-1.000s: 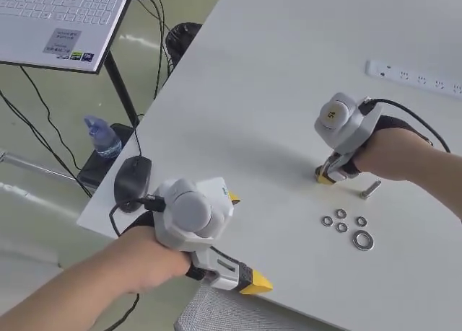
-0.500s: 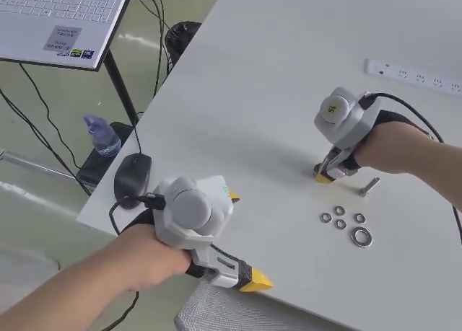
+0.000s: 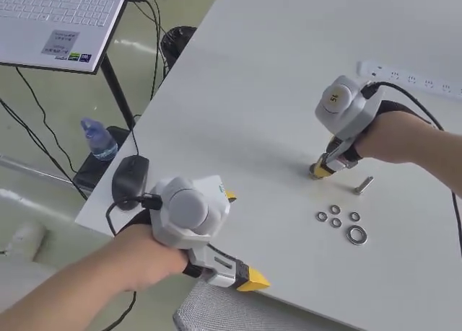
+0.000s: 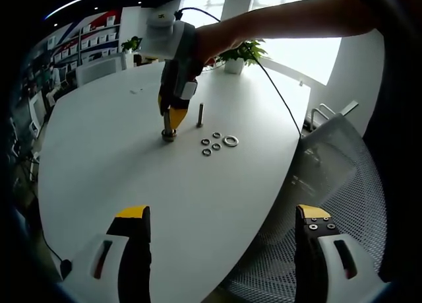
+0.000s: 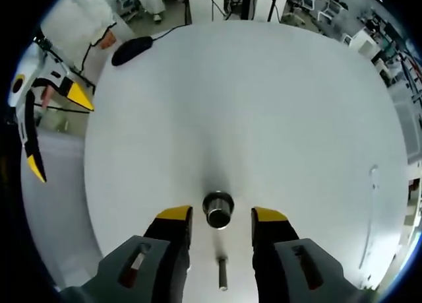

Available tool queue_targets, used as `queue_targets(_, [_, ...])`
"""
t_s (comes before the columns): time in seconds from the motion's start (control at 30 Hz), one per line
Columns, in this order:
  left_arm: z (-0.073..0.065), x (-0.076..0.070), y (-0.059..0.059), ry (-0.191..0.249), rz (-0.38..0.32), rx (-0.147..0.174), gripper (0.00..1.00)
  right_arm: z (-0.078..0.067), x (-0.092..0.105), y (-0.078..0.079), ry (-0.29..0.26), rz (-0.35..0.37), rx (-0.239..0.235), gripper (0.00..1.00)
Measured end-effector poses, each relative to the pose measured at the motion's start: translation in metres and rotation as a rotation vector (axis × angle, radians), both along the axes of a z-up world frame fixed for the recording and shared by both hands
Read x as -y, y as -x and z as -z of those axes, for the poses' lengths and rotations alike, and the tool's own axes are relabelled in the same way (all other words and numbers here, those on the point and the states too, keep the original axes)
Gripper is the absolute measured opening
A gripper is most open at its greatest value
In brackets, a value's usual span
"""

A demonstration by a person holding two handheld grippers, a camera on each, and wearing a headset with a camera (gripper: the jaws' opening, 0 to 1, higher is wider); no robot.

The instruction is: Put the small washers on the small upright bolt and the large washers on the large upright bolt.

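Observation:
The large bolt (image 5: 218, 209) stands upright on the white table (image 3: 253, 93), between the spread jaws of my right gripper (image 5: 221, 214), which do not touch it. In the head view that gripper (image 3: 320, 171) points down at the table. Just right of it stands the small bolt (image 3: 363, 184), also upright in the left gripper view (image 4: 200, 115). Several small washers (image 3: 336, 216) and one large washer (image 3: 356, 235) lie flat nearer to me. My left gripper (image 3: 241, 237) hovers open over the table's near edge, holding nothing, its jaws (image 4: 222, 214) wide apart.
A power strip (image 3: 411, 77) lies at the far right of the table. A black mouse (image 3: 130, 179) sits at the left edge. Off the table are a laptop (image 3: 58, 21) on a stand, a water bottle (image 3: 96, 138) and a mesh chair (image 4: 330, 177).
The head view has shifted slightly. My right gripper has stayed at the large bolt, and my left gripper has held its place.

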State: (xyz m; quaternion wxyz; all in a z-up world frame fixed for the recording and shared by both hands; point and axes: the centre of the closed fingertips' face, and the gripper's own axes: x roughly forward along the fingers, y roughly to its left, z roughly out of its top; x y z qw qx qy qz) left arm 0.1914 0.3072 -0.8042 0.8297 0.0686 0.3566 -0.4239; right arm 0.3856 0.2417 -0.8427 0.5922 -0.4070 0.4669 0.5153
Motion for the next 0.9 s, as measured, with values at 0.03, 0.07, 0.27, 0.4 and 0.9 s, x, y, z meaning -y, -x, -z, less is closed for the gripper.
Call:
queue_targets(0.03, [-0.001, 0.0, 0.0, -0.001, 0.0, 0.001, 0.91, 0.004, 0.001, -0.001, -0.001, 0.001, 0.001, 0.37])
queue_targets(0.07, [-0.001, 0.001, 0.0, -0.001, 0.0, 0.002, 0.91, 0.004, 0.002, -0.001, -0.001, 0.001, 0.001, 0.37])
queue_targets(0.27, [-0.003, 0.002, 0.002, -0.003, 0.002, 0.006, 0.91, -0.009, 0.004, 0.002, -0.004, -0.002, 0.006, 0.37])
queue_targets(0.4, [-0.005, 0.002, 0.002, 0.002, -0.004, 0.008, 0.91, -0.011, 0.004, 0.001, -0.008, 0.002, 0.011, 0.37])
queue_targets(0.9, [-0.013, 0.0, -0.002, 0.016, -0.033, 0.026, 0.91, -0.032, 0.016, 0.017, -0.011, 0.025, 0.016, 0.36])
